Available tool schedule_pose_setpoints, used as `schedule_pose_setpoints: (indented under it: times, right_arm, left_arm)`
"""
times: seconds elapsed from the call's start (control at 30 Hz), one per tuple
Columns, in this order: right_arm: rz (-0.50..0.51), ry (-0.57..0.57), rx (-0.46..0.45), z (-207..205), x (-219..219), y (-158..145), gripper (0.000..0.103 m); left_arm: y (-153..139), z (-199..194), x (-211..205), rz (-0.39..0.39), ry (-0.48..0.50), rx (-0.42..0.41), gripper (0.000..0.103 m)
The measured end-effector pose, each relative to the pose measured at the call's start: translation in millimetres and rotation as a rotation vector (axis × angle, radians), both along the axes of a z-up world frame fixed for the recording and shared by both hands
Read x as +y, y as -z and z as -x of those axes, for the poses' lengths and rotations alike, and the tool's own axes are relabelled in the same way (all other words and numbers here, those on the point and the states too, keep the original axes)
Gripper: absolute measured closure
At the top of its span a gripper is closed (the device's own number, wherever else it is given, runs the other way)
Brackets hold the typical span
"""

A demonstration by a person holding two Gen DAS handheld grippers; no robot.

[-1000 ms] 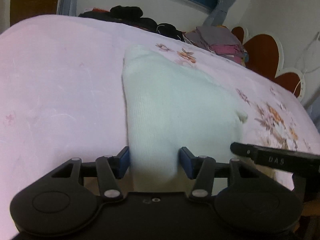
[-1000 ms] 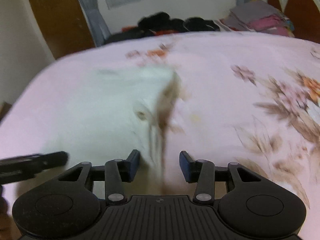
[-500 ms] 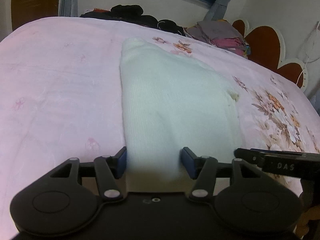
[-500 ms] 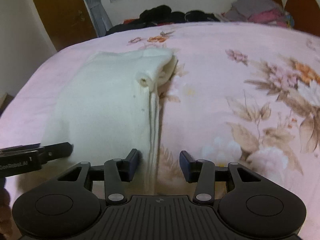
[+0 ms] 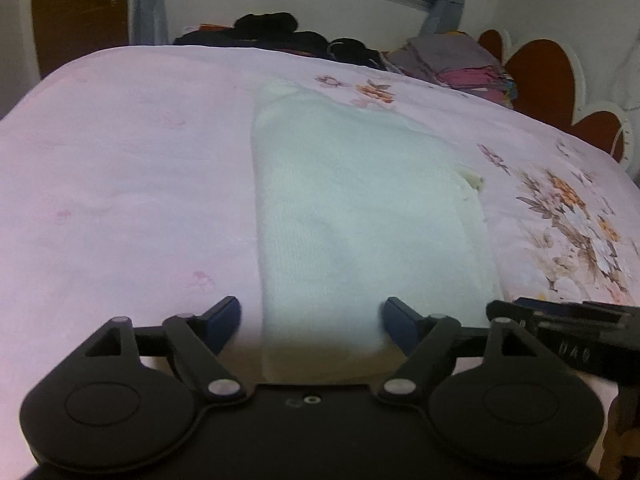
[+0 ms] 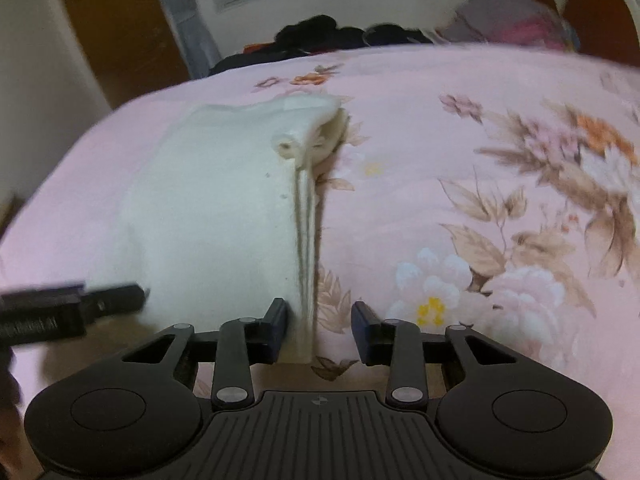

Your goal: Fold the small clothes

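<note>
A white knit garment [image 5: 360, 216] lies flat on the pink floral bedspread [image 5: 120, 184], folded into a long panel that runs from the near edge of the bed toward the far side, with its layered edges stacked along the right side [image 6: 306, 240] and a small rolled opening at the far right corner. The left gripper [image 5: 312, 320] sits at the garment's near end with its jaws spread wide, the cloth lying between the blue pads untouched. The right gripper [image 6: 320, 332] is at the garment's near right corner, jaws parted, the stacked edge standing between them just beside the left pad. Dark clothes [image 5: 280, 28] and folded clothes [image 5: 460, 64] are piled along the far edge of the bed.
</note>
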State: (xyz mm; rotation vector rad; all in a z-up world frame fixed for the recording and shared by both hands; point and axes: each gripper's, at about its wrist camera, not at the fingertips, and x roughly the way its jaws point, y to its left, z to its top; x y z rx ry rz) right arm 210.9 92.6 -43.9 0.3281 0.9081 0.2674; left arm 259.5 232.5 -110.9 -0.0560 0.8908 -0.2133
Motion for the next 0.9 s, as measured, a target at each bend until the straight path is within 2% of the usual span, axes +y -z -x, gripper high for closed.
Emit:
schedule_pose_setpoints:
  times: [0.13, 0.2, 0.27, 0.4, 0.5, 0.7, 0.77, 0.83, 0.9]
  right_arm:
    - [-0.049, 0.01, 0.022, -0.8, -6.2, 0.4, 0.068]
    - [-0.076, 0.013, 0.02, 0.6, -9.5, -3.6, 0.067]
    - [-0.11, 0.007, 0.02, 2.7, -12.5, -6.8, 0.067]
    - [-0.114, 0.024, -0.002, 12.9, -18.7, -17.5, 0.065]
    - [-0.124, 0.043, -0.025, 24.8, -28.0, -29.0, 0.035]
    - [-0.169, 0.035, -0.08, 62.0, -48.4, -60.0, 0.033]
    - [-0.179, 0.017, -0.096, 79.0, -54.0, -72.2, 0.028]
    - [-0.17, 0.004, -0.127, 100.0, -58.5, -86.1, 0.015]
    - [-0.156, -0.013, -0.165, 125.7, -64.2, -103.4, 0.013]
  left_arm:
    - [-11.4, 8.3, -1.1, -0.025, -0.031, -0.026, 0.005]
    - [-18.1, 13.7, -2.9, -0.044, -0.04, -0.045, 0.0]
    - [-23.5, 18.8, -6.0, -0.053, -0.045, -0.049, 0.0]
    - [-33.2, 34.2, -11.5, -0.056, -0.076, -0.046, 0.0]
    - [-42.9, 49.2, -14.2, -0.053, -0.092, -0.052, 0.0]
    - [-70.6, 92.8, -21.4, -0.073, -0.124, -0.09, 0.0]
    - [-81.6, 110.5, -25.5, -0.092, -0.121, -0.1, 0.0]
    - [-93.3, 131.6, -28.8, -0.103, -0.112, -0.115, 0.0]
    - [-105.3, 154.8, -32.1, -0.103, -0.104, -0.137, 0.0]
